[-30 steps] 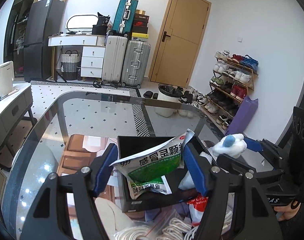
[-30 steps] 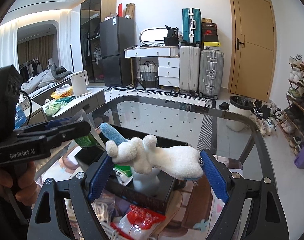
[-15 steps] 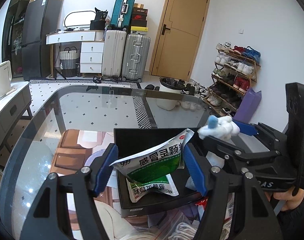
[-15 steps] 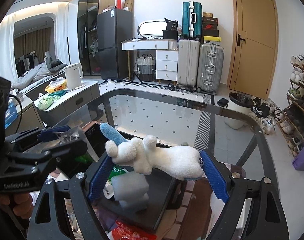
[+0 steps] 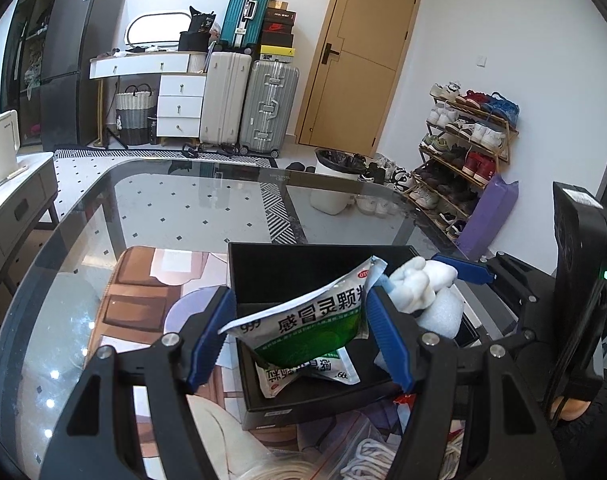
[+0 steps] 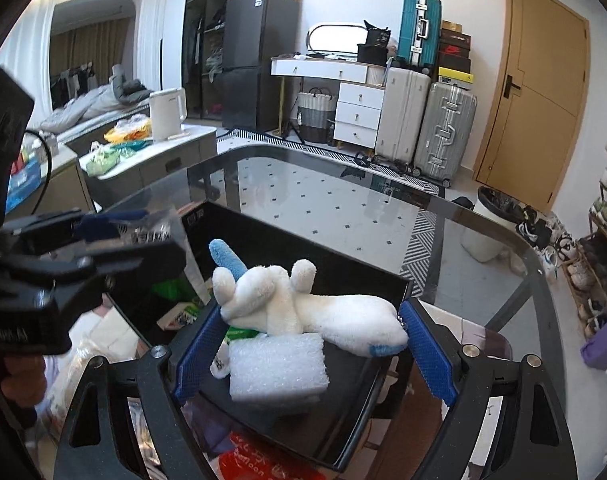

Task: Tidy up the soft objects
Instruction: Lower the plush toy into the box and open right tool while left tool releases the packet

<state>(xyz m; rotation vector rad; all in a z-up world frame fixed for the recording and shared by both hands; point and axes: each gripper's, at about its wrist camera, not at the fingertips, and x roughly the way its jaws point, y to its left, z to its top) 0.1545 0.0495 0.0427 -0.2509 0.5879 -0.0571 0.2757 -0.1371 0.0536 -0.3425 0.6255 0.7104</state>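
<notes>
1. The left gripper (image 5: 299, 336) is clamped on a green and white medicine sachet (image 5: 303, 324), which spans the gap between its blue pads (image 5: 209, 338) and bows upward.
2. Directly beneath that sachet lies the black box (image 5: 287, 264), open-topped, with a second sachet (image 5: 307, 372) flat on its floor.
3. The right gripper (image 6: 299, 334) grips a white plush toy (image 6: 299, 304) lengthwise between its pads (image 6: 427, 354); the toy's blue horn (image 6: 225, 258) points up and to the gripper's left.
4. Just below the toy, a white foam block (image 6: 277, 364) sits inside the same box (image 6: 343, 276), near its front right corner as the left gripper sees it.
5. Both grippers hang over the box, close together; the plush toy nearly meets the right pad of the left gripper, though contact cannot be made out.
6. The box rests on a glass table (image 5: 163, 208); below the grippers lie a coil of white rope (image 5: 367, 460) and a red packet (image 6: 259, 464).
</notes>
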